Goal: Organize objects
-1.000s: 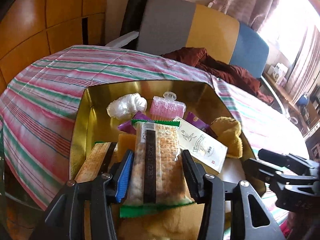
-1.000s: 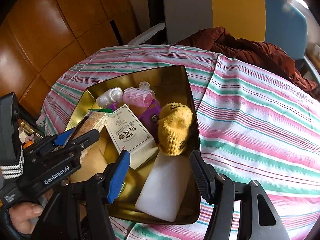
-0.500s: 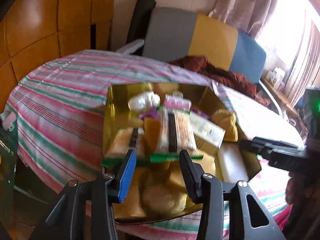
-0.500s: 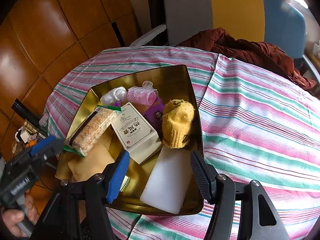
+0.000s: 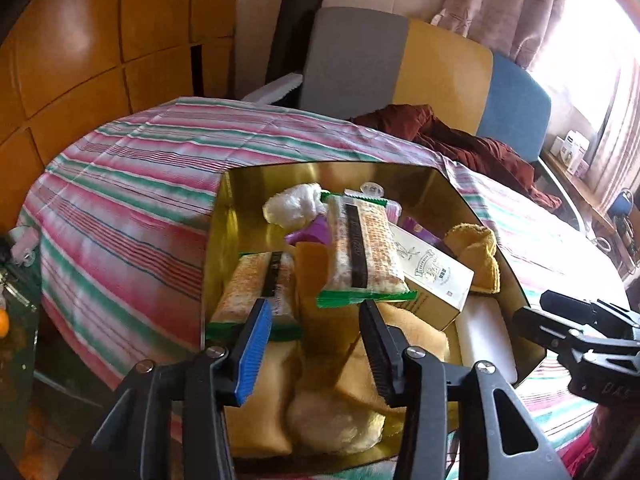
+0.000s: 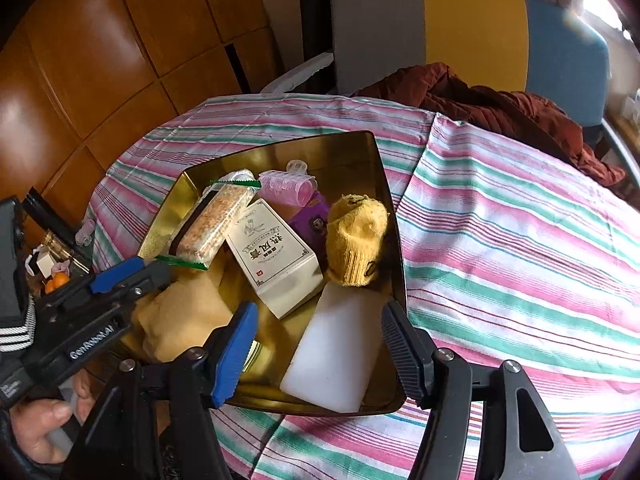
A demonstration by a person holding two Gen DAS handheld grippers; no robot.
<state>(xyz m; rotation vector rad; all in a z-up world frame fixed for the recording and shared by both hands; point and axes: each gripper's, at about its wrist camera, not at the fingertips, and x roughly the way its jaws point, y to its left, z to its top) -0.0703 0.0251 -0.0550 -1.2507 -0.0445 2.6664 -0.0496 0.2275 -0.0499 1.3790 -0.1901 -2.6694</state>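
Looking along the left tongs (image 5: 316, 344), their jaws are opening with nothing between them; the green-edged cracker pack (image 5: 362, 256) lies loose atop the heap in the gold tray (image 5: 224, 216). From the right wrist view, the right tongs (image 6: 316, 344) hang partly open and empty over the white block (image 6: 334, 356). The pack, propped on the white box (image 6: 276, 256), may slide off if bumped.
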